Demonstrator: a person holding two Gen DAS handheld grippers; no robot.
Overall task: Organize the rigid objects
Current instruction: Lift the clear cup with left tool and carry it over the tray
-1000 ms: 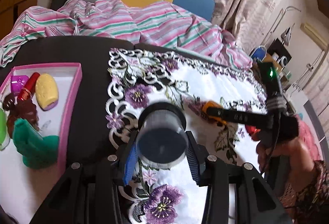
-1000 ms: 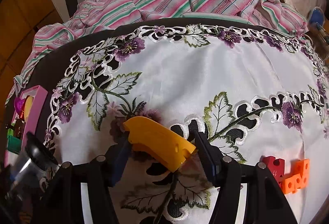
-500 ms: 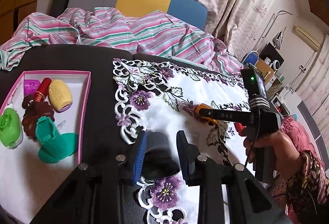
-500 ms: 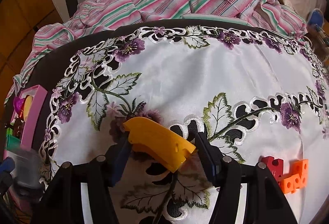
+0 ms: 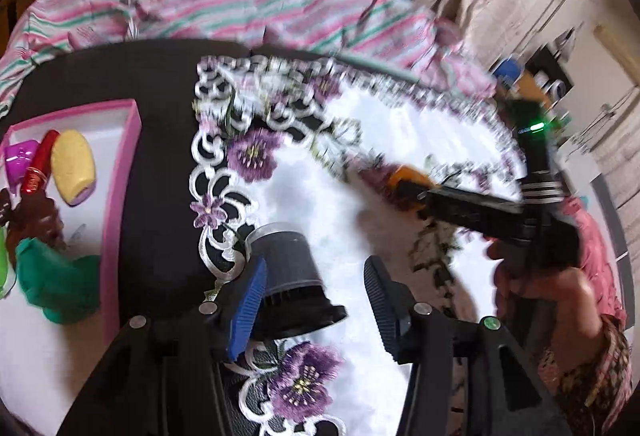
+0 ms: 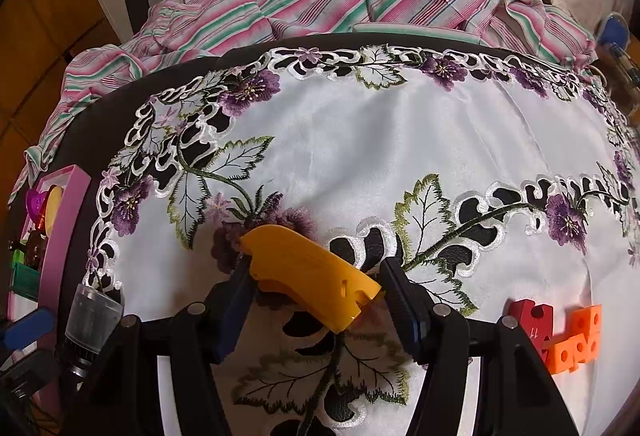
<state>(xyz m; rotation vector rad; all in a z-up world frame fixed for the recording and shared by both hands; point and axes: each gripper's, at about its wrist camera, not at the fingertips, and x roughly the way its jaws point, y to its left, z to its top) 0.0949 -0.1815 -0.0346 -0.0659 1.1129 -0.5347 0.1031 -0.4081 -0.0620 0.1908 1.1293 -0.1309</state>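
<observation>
Two grippers over the embroidered cloth, one item at each.

Left wrist view: my left gripper point(image 5: 314, 292) stands with its jaws apart, having just been opening. The dark grey, cone-shaped plastic cup with a clear rim point(image 5: 286, 268) lies tipped between them, against the blue left pad and clear of the right pad. It rests at the edge of the white cloth with purple embroidered flowers point(image 5: 320, 204). The pink-rimmed tray point(image 5: 120, 196), holding small toys, sits to the left on the black table point(image 5: 160, 164).

Right wrist view: my right gripper point(image 6: 316, 296) is clamped on the yellow curved plastic piece point(image 6: 308, 272), both pads touching it. Red and orange perforated blocks point(image 6: 560, 336) lie nearby on the cloth, to the right.
</observation>
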